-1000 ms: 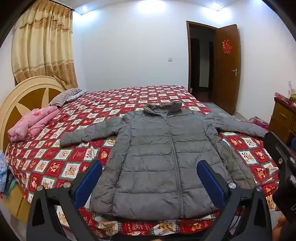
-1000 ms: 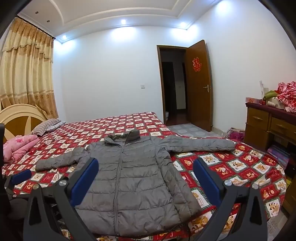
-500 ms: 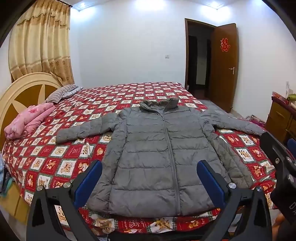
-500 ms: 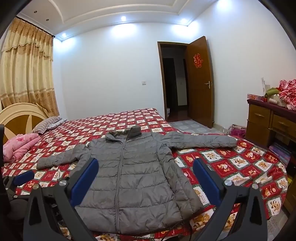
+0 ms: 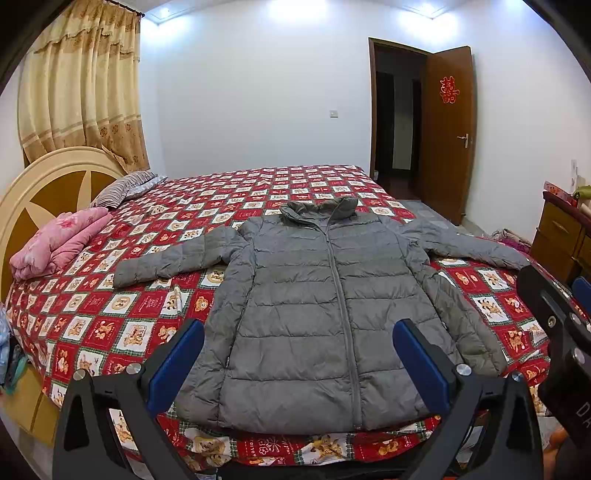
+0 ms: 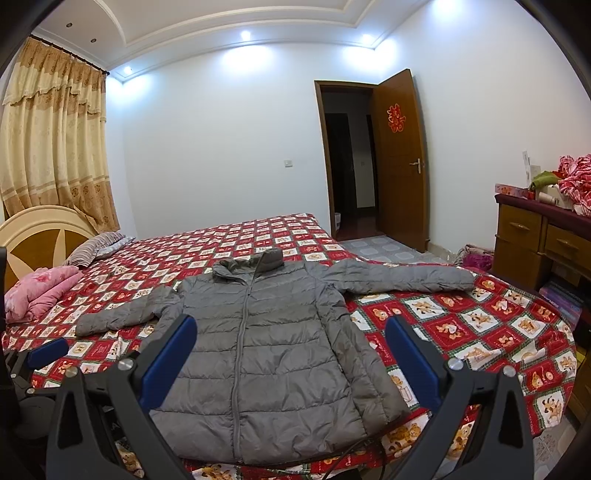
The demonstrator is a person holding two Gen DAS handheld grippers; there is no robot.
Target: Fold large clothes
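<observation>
Ahead of both wide-spread, empty tongs, left tongs (image 5: pixel 298 354) and right tongs (image 6: pixel 291 350), the grey puffer jacket (image 5: pixel 325 314) lies flat on the bed (image 5: pixel 122 325), probably light, squashy and slippery, best pinched at cuff or hem.

Recessed ceiling spots (image 6: pixel 243 35) are lighting the room brightly and evenly, blooming into glare on the far white wall (image 5: pixel 258 92). Shadows are staying soft. Fisheye distortion is bending both views' edges, and black vignetting is filling the corners.
</observation>
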